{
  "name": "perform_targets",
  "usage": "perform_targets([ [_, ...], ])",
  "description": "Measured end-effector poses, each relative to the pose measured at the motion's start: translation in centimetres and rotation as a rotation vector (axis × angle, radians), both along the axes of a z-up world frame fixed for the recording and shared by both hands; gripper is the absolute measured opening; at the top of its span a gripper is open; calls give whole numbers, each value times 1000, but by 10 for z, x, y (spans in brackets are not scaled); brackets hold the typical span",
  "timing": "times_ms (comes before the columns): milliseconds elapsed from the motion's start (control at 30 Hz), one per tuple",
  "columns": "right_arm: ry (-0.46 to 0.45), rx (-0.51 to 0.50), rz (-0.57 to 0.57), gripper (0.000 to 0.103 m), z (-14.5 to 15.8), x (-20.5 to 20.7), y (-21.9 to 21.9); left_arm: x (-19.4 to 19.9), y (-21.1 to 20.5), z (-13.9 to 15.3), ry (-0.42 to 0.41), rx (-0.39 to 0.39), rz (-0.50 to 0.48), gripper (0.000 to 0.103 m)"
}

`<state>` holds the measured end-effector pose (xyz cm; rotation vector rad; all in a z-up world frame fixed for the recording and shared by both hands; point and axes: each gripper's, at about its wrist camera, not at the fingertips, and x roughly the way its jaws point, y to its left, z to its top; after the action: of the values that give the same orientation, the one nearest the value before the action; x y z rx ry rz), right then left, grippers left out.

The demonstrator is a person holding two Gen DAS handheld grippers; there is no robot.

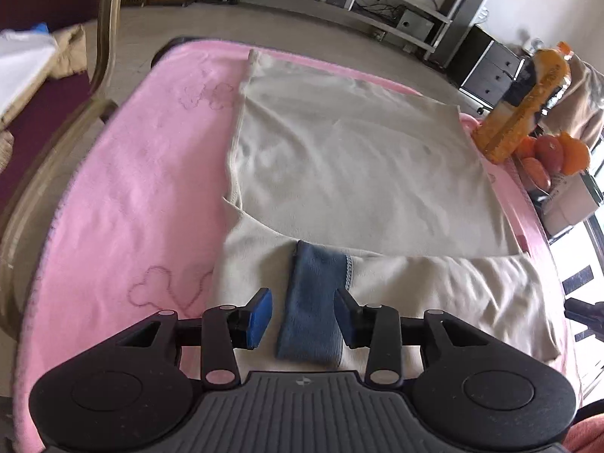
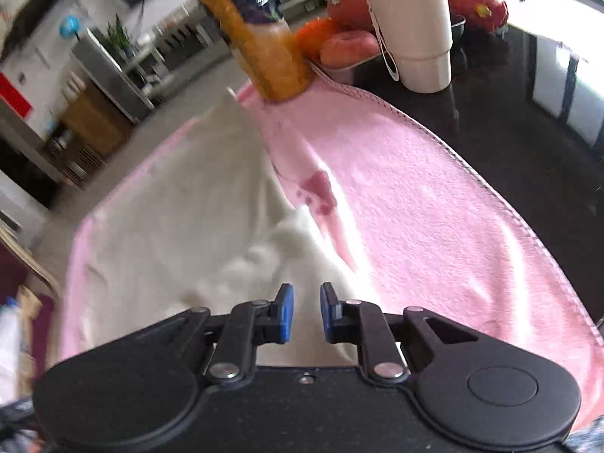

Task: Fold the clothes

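A cream garment [image 1: 351,166] lies flat on a pink towel [image 1: 136,188], folded over itself, with a blue neck band [image 1: 315,305] at its near edge. My left gripper [image 1: 304,315] hovers open just above that blue band, one blue pad on each side of it, holding nothing. In the right wrist view the same cream garment [image 2: 196,211] shows blurred on the pink towel [image 2: 434,204]. My right gripper [image 2: 306,311] sits over the garment's near right edge, its blue pads a narrow gap apart with nothing visibly between them.
An orange juice bottle [image 2: 260,37] stands at the towel's far right corner. Beside it are a tray of fruit [image 2: 339,37] and a white cup with a green lid [image 2: 415,26] on the dark table [image 2: 509,120]. A chair frame [image 1: 102,87] stands left.
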<state>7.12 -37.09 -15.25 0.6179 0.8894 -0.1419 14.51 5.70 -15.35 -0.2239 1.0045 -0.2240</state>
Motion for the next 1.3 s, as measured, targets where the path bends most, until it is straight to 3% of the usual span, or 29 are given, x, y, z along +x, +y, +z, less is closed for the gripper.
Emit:
perform_targets([
  [67, 27, 21, -8, 17, -6, 2, -4, 3, -2, -8, 24, -8, -5, 38],
  [167, 71, 61, -13, 18, -13, 7, -9, 7, -8, -16, 44, 40, -15, 41],
  [300, 50, 96, -14, 22, -14, 10, -7, 11, -17, -20, 43, 73, -40, 47],
  [367, 45, 77, -13, 23, -14, 14, -5, 10, -26, -20, 14, 124, -69, 44],
  [400, 43, 68, -15, 23, -14, 16, -5, 6, -32, -19, -17, 165, -87, 37],
  [433, 40, 60, -17, 23, -14, 17, -4, 0, -37, -18, -49, 200, -104, 19],
  [500, 32, 52, -30, 23, -11, 15, -5, -11, -46, -11, -119, 256, -118, 5],
  [567, 13, 62, -62, 24, -10, 11, -11, -25, -51, 2, -210, 288, -122, 1],
  [667, -13, 81, -106, 26, -9, 4, -20, -51, -49, 29, -316, 247, -127, 1],
  [800, -46, 92, -116, 27, -7, -4, -26, -75, -35, 61, -347, 101, -94, 1],
  [933, -59, 38, -90, 29, -4, -5, -21, -79, -15, 73, -301, 1, -23, 1],
  [1067, -53, 35, -52, 29, -5, -3, -15, -70, 5, 59, -247, 66, 78, 0],
  [1300, -77, -33, 70, 31, 0, 4, 9, -44, 8, 11, -66, 170, 112, 0],
])
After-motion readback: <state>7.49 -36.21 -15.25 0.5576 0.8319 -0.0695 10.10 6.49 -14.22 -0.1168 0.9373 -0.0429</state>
